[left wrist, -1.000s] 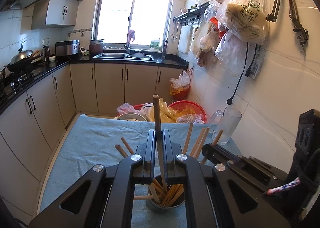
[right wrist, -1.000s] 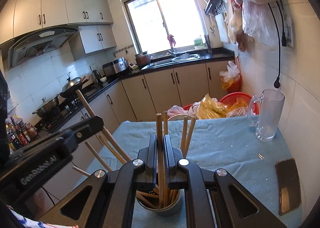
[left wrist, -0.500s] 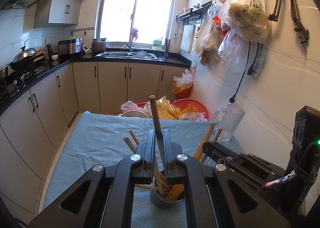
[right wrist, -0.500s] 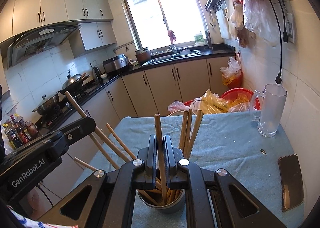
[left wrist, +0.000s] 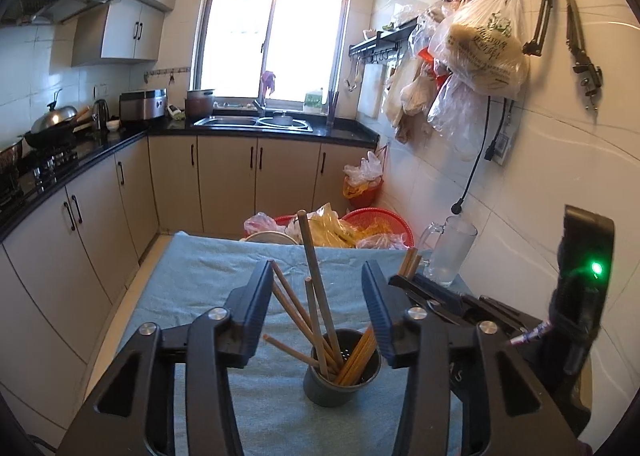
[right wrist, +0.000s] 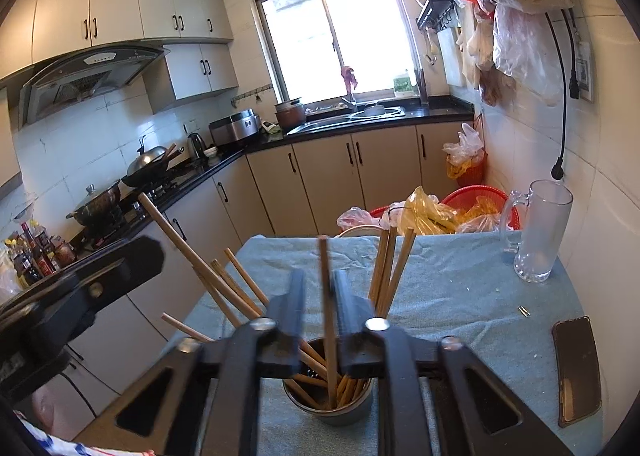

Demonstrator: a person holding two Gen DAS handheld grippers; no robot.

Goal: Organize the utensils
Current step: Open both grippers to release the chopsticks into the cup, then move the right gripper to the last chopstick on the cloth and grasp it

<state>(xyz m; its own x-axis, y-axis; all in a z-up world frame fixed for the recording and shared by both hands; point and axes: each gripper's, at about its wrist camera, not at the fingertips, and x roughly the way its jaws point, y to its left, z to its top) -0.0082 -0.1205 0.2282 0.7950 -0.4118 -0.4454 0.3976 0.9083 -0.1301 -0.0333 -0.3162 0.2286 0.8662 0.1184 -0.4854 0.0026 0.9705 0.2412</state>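
Observation:
A grey metal cup (left wrist: pixel 340 388) full of wooden chopsticks stands on the blue cloth. In the left wrist view my left gripper (left wrist: pixel 318 268) hangs over it, jaws opening. A tall chopstick (left wrist: pixel 308 240) stands loose between the fingers, its foot in the cup. In the right wrist view my right gripper (right wrist: pixel 320 276) is just above the cup (right wrist: pixel 336 416), jaws opening too. One upright chopstick (right wrist: pixel 324 256) stands in the gap, clear of both pads. Each gripper shows in the other's view: the right (left wrist: pixel 436 296) beside the cup, the left (right wrist: pixel 100 276) at the left.
A glass mug (right wrist: pixel 536 232) stands at the far right of the cloth-covered table (right wrist: pixel 460 296). A phone (right wrist: pixel 576 368) lies near the right edge, a small metal bit (right wrist: pixel 523 311) beside it. A red basket with plastic bags (left wrist: pixel 376 220) sits past the far edge. Cabinets run along the left.
Both grippers were shut on a chopstick each; now both have parted and the chopsticks rest in the cup. The left gripper has drawn back a little from the cup.

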